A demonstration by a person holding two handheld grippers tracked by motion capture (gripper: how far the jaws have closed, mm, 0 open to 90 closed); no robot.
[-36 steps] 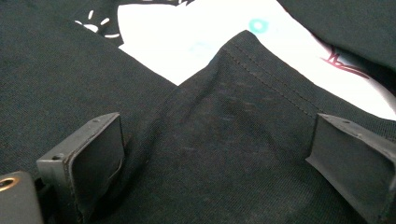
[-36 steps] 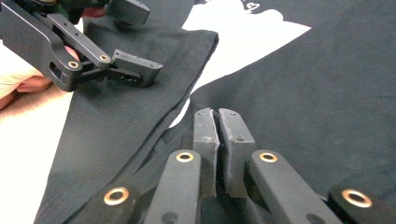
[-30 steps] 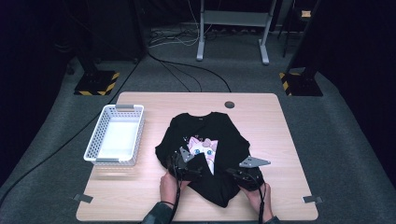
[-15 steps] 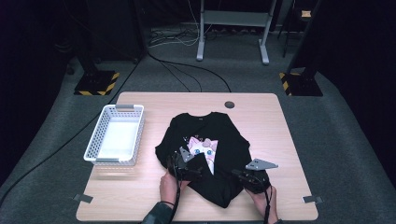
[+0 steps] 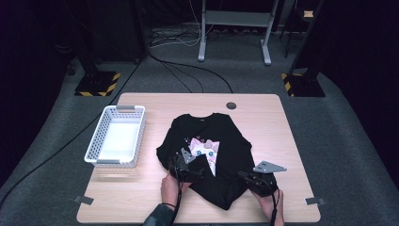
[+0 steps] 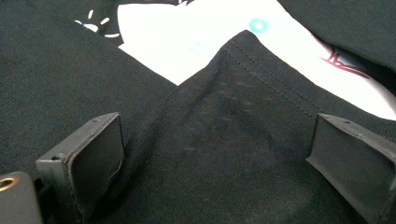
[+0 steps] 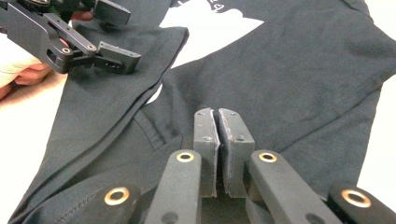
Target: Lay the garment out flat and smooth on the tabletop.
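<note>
A black T-shirt (image 5: 221, 141) with a white cat print (image 5: 204, 149) lies on the wooden table (image 5: 268, 122). Its left side is folded inward over the print. My left gripper (image 5: 188, 167) rests on that folded flap (image 6: 224, 116), open, one pad (image 6: 98, 154) on each side of it and neither pressing. It also shows in the right gripper view as the left gripper (image 7: 121, 35). My right gripper (image 7: 219, 114) sits low over the shirt's lower right part, jaws pressed together, no fabric visible between them. The high view shows this right gripper (image 5: 242, 175) near the shirt's hem.
A white plastic basket (image 5: 95, 143) stands to the left of the shirt with nothing in it. A round cable hole (image 5: 230, 105) sits at the table's far edge. Tape marks (image 5: 83, 199) lie at the near corners. Bare wood borders the shirt on the right.
My right gripper has drifted a little to the right and toward the near edge, still shut. The left gripper and the shirt have kept still.
</note>
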